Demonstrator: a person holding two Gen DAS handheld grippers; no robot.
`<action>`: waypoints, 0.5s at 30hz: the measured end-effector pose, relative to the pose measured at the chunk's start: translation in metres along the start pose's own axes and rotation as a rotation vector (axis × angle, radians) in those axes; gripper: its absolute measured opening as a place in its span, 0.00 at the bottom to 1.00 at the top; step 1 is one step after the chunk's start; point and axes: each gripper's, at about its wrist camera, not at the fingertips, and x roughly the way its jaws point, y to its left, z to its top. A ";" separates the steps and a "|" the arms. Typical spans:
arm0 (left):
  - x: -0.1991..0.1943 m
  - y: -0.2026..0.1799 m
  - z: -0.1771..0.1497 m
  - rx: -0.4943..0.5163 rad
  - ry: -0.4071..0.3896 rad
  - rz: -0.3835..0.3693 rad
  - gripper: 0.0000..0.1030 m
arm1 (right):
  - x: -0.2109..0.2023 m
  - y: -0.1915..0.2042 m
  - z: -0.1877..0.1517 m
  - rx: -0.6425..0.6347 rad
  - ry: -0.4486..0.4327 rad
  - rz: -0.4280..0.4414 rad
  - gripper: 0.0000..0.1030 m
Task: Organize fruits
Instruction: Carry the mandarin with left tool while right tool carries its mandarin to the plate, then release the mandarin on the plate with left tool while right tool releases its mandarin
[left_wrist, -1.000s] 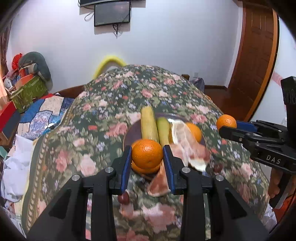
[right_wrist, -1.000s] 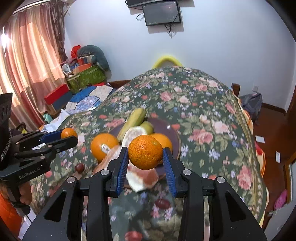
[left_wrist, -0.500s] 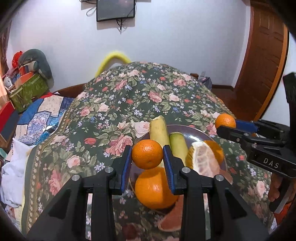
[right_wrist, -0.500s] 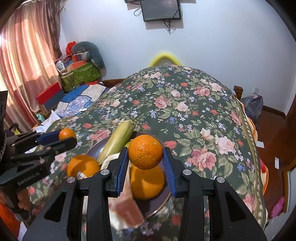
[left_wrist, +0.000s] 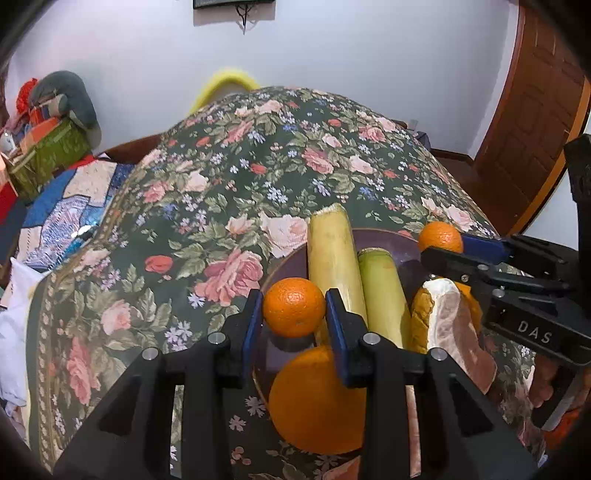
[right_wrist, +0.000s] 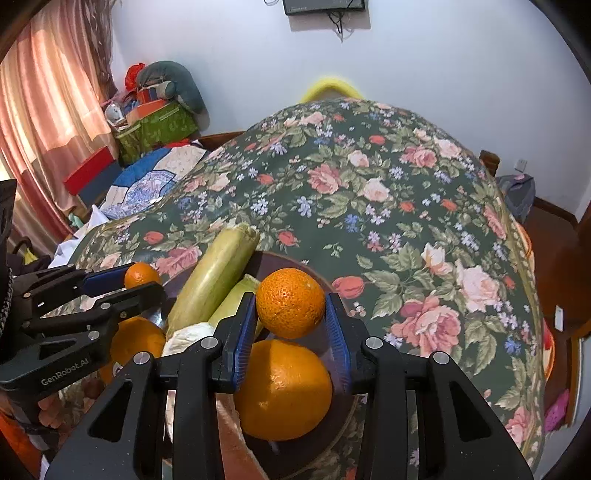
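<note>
My left gripper (left_wrist: 294, 308) is shut on a small mandarin (left_wrist: 293, 307) just above the left side of a dark plate (left_wrist: 384, 240). My right gripper (right_wrist: 290, 308) is shut on another small mandarin (right_wrist: 290, 308) above the plate's right part (right_wrist: 334, 421). The plate holds two pale green stalk pieces (left_wrist: 330, 251) (right_wrist: 212, 277), large oranges (left_wrist: 314, 400) (right_wrist: 284, 389) and peeled pomelo segments (left_wrist: 448, 321). The right gripper also shows in the left wrist view (left_wrist: 441, 242), and the left gripper in the right wrist view (right_wrist: 142, 276).
The plate sits on a table with a dark floral cloth (left_wrist: 258, 166) (right_wrist: 406, 206). Boxes and bundled fabric (right_wrist: 155, 114) lie at the back left by a pink curtain (right_wrist: 48, 85). A wooden door (left_wrist: 532, 118) stands at the right.
Both grippers have moved forward and down over the plate with their mandarins held. The plate and its fruit now lie closer beneath the fingers.
</note>
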 end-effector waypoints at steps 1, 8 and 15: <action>0.001 0.000 0.000 -0.002 0.006 -0.006 0.34 | 0.000 -0.001 0.000 0.005 0.004 0.006 0.34; -0.015 -0.006 -0.003 0.006 -0.025 -0.003 0.54 | -0.015 0.003 0.000 -0.013 -0.021 0.000 0.48; -0.057 -0.012 -0.015 0.029 -0.071 -0.004 0.54 | -0.047 0.014 -0.008 -0.046 -0.072 -0.033 0.48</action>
